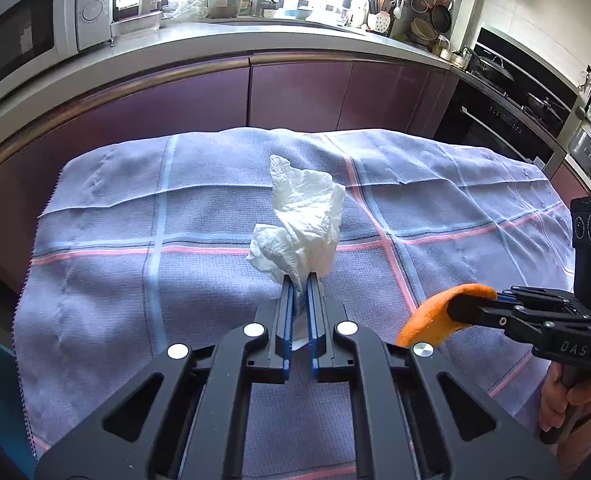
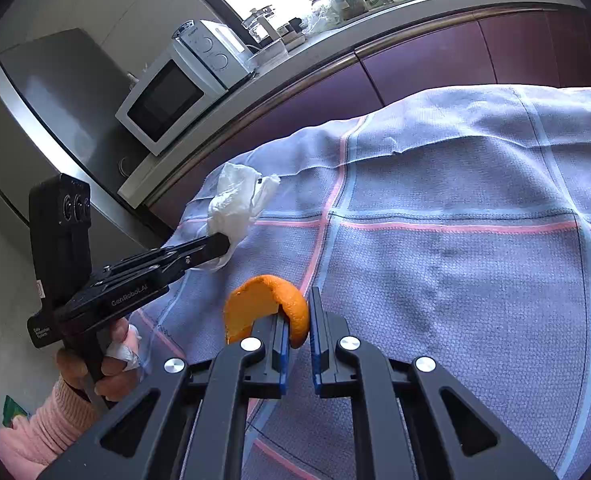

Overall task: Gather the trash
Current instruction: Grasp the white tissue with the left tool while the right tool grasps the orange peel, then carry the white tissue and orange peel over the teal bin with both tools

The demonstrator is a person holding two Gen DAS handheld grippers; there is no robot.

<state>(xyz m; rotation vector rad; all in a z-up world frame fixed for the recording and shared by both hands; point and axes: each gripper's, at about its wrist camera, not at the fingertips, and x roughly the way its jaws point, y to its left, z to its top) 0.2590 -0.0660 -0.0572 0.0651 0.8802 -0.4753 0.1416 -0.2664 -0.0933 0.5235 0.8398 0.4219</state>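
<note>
Pinching a crumpled white paper tissue (image 1: 301,220) in my left gripper (image 1: 300,280), jaws nearly shut on its edge, at 12 o'clock over a lilac checked cloth (image 1: 435,200). My right gripper (image 2: 297,308) clamps a curved orange peel (image 2: 265,304), w/ peel bulging toward 10 o'clock.

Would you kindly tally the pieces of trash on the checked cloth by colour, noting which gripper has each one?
White: 1, the crumpled tissue, pinched in the left gripper.
Orange: 1, the orange peel, pinched in the right gripper.
Total: 2 pieces, both above the checked cloth.
</note>
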